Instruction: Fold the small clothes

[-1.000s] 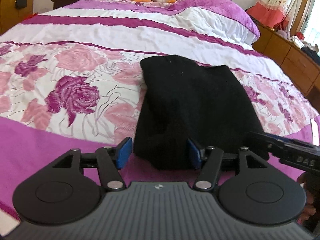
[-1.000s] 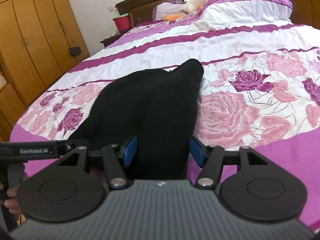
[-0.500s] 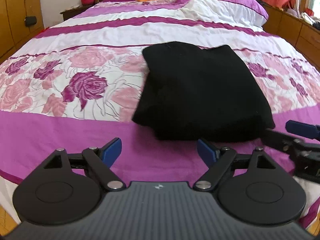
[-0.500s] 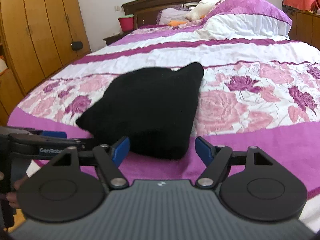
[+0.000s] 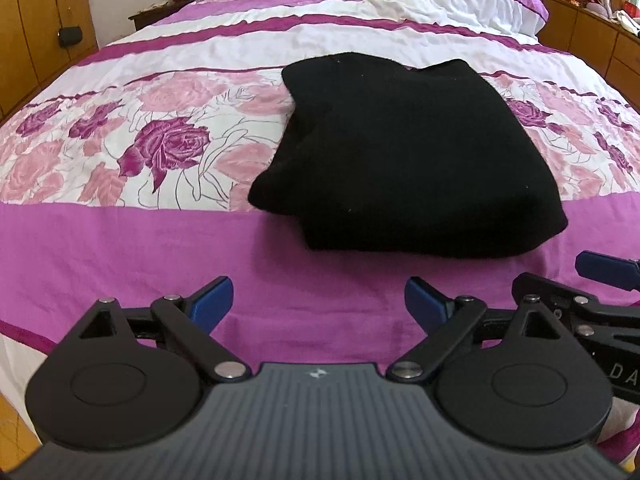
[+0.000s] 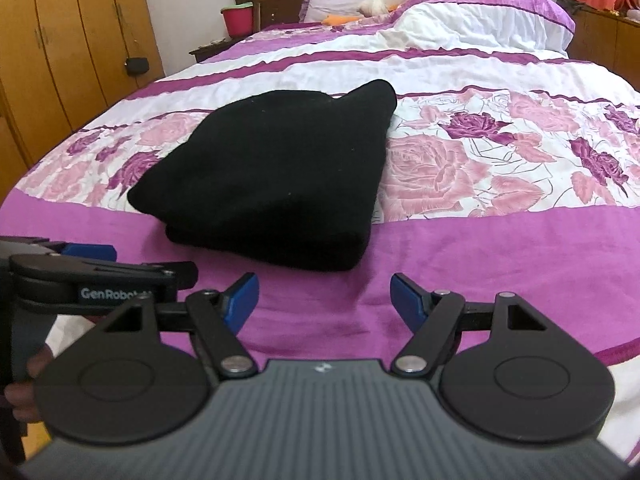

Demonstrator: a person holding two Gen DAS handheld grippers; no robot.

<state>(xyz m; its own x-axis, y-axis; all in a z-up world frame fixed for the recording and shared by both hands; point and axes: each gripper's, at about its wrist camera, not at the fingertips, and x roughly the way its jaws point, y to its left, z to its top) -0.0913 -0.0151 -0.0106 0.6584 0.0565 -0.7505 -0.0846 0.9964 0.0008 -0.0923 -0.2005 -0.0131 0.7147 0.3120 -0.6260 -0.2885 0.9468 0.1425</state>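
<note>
A: Start big. Where does the garment sit?

B: On the bed point(image 5: 120, 248), near its foot edge. The black garment point(image 5: 404, 152) lies folded into a thick rectangle, its near fold on the plain magenta band and the rest on the rose print. The right view shows stacked layers along the near edge point(image 6: 272, 240).

A: What could go wrong from here?

B: My guess is the fold looks finished, so the risk is disturbing it. The far corner point(image 6: 376, 92) stands up in a peak; if a claw catches that, or drags the top layer, the stack could slide open. The knit looks soft and thick, so a shallow pinch might lift only one layer. It also sits close to the edge, so a push toward the claws could carry it off.

A: And the claws?

B: The left gripper point(image 5: 319, 300) is spread wide with nothing between its blue pads, hanging over the magenta band short of the garment, not touching it. The right gripper point(image 6: 324, 294) is likewise released and empty, just short of the near fold. Each shows at the other view's edge, side by side.
</note>
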